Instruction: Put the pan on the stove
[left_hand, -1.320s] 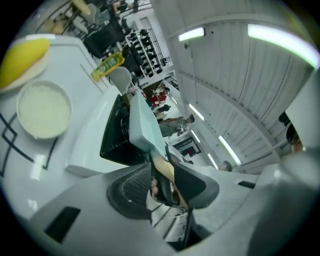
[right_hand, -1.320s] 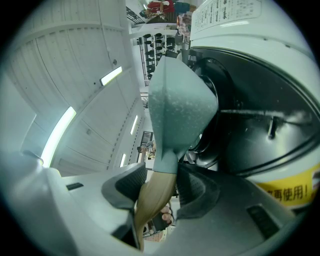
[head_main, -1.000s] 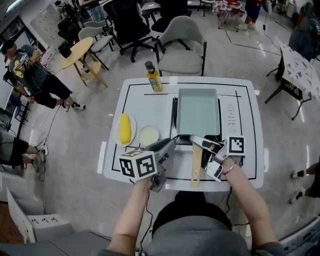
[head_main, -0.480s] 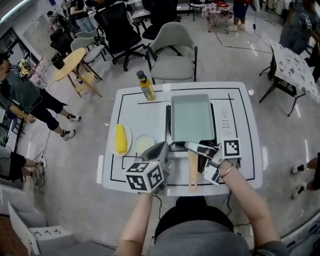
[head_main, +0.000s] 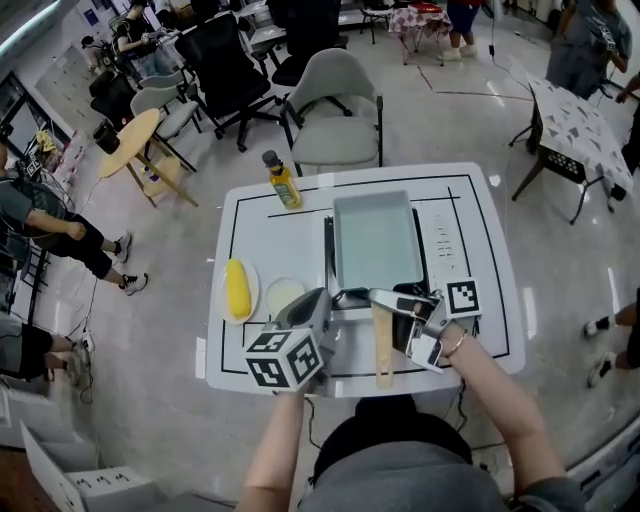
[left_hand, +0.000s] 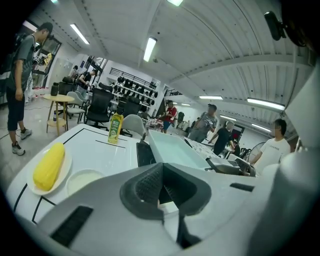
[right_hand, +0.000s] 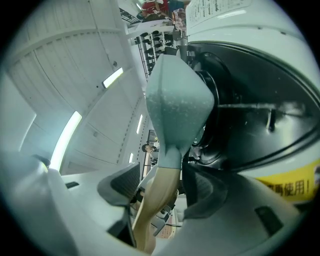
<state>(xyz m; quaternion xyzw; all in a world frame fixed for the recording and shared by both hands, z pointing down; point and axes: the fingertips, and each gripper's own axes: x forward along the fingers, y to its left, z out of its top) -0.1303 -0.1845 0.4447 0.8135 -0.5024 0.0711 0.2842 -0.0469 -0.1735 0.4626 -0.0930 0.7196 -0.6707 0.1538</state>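
Head view steeply overhead, left and right gripper views low, close, sharing pan (head_main: 375, 240)

My left gripper (left_hand: 163, 186): fingers (left_hand: 145, 186) pressed together. Beyond, on the bench (left_hand: 92, 146): pale rectangular pan (left_hand: 172, 151); corn cob (left_hand: 49, 166) on a plate (left_hand: 36, 191), left; bottle (left_hand: 115, 128) behind.

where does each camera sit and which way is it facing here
Head view: on the person's head, looking steeply down at the table; forearms, left tool, right tool show.
Left gripper view: rides the left tool, facing across the table toward corn and pan; shut jaws show.
Right gripper view: rides the right tool, facing the stove; jaws, just opened, flank the pan handle.
Shared: all three see the pan.
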